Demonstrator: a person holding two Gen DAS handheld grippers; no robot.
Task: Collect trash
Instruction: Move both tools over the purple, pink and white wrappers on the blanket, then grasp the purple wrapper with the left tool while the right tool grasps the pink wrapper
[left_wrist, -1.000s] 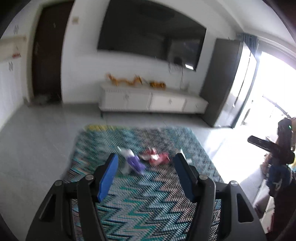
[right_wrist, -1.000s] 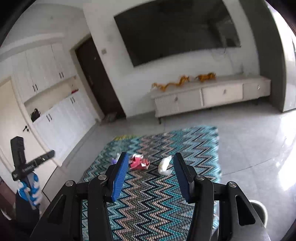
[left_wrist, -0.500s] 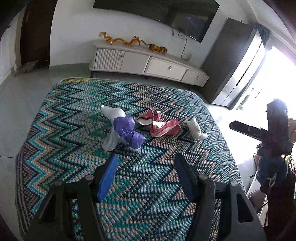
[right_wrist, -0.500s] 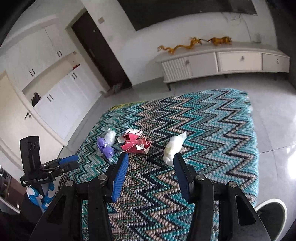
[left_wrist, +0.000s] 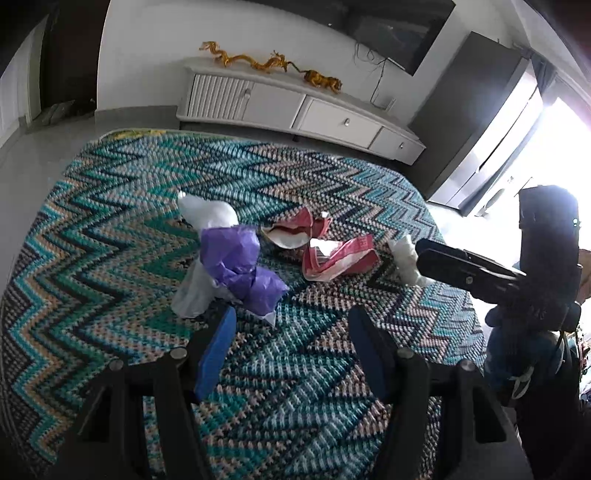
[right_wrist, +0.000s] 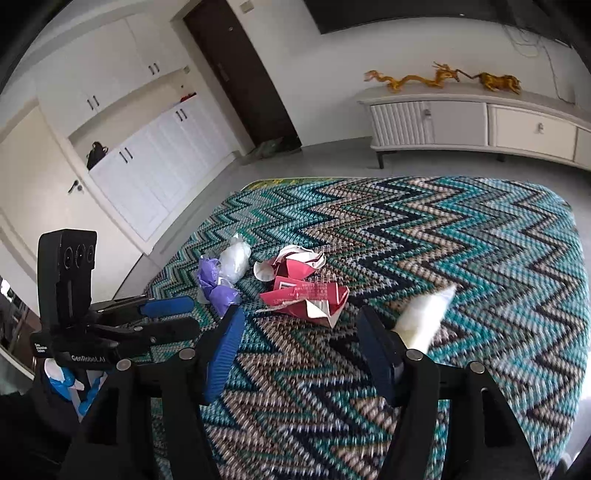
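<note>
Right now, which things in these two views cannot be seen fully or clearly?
- White crumpled paper: left wrist view, partly behind the right gripper.
- Same paper, right wrist view: blurred, its lower end behind that gripper's own finger.
- White plastic bag: left wrist view, purple bag covers its middle.
- Red carton: print too small to read.

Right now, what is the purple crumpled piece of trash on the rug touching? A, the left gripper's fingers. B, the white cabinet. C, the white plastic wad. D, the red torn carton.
C: the purple crumpled piece lies against the white plastic wad, apart from everything else.
</note>
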